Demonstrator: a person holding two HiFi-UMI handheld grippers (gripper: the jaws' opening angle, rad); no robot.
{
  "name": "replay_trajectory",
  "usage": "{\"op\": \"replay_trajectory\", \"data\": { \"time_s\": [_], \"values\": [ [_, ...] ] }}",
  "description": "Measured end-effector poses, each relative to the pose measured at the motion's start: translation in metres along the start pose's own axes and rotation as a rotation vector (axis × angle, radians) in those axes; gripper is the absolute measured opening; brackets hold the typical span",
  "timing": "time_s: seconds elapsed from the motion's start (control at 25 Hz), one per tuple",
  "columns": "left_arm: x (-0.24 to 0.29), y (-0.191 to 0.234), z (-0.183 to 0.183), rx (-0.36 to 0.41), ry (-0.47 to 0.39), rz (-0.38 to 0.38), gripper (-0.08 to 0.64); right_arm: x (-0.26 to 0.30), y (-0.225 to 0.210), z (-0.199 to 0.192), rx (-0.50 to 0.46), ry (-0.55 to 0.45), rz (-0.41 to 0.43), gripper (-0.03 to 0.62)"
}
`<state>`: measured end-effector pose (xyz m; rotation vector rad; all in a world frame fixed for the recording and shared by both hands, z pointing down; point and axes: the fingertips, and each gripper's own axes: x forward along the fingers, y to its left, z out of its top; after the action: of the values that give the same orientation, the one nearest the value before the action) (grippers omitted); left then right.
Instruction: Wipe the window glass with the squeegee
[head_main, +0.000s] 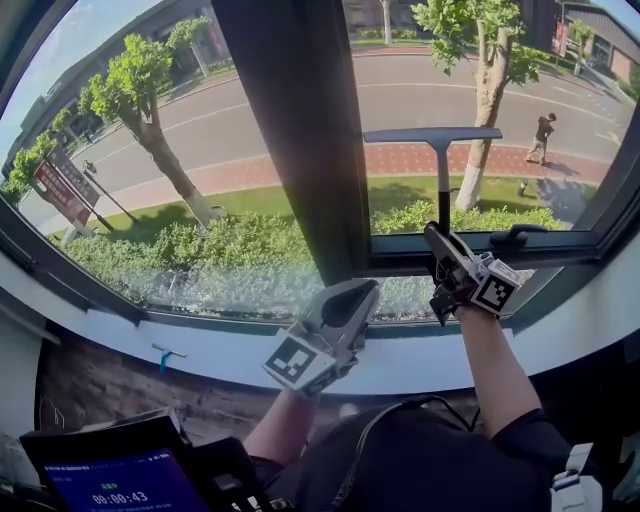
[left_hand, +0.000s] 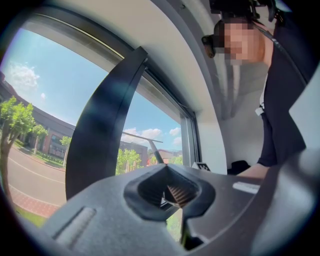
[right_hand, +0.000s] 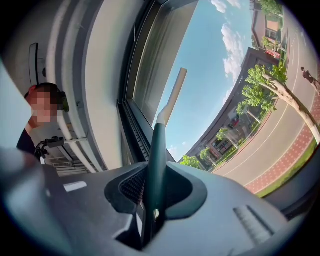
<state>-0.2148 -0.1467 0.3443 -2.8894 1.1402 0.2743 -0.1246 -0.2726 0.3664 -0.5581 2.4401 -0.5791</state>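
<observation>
We've got the right gripper pinching the squeegee by its handle, blade up at the right window pane. Our left gripper has its jaws pressed together, empty, by the sill. Only the head view shows the tablet: 00:00:43.

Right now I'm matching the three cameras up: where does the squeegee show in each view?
Head view: squeegee right of centre, upright before the pane, handle in the right gripper.
Left gripper view: squeegee small, mid-frame, above the jaws.
Right gripper view: squeegee at centre, handle clamped between the jaws.
Shared landmark: the red-brick pavement outside.
</observation>
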Motion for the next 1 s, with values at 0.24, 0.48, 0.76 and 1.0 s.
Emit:
{"op": "replay_trajectory", "data": {
  "time_s": [0.24, 0.48, 0.76, 1.0],
  "values": [
    [0.002, 0.000, -0.006, -0.005, 0.014, -0.004, 0.005, -0.017, -0.015, -0.024, 0.029, 0.033, -0.041, 0.075],
    [0.003, 0.002, -0.013, -0.015, 0.033, -0.002, 0.005, -0.032, -0.027, -0.046, 0.065, 0.056, -0.069, 0.075],
    [0.004, 0.002, -0.023, -0.005, 0.050, -0.004, 0.005, -0.051, -0.041, -0.078, 0.122, 0.085, -0.092, 0.074],
    [0.005, 0.001, -0.027, -0.016, 0.066, -0.004, 0.004, -0.063, -0.052, -0.100, 0.147, 0.105, -0.131, 0.074]
  ]
}}
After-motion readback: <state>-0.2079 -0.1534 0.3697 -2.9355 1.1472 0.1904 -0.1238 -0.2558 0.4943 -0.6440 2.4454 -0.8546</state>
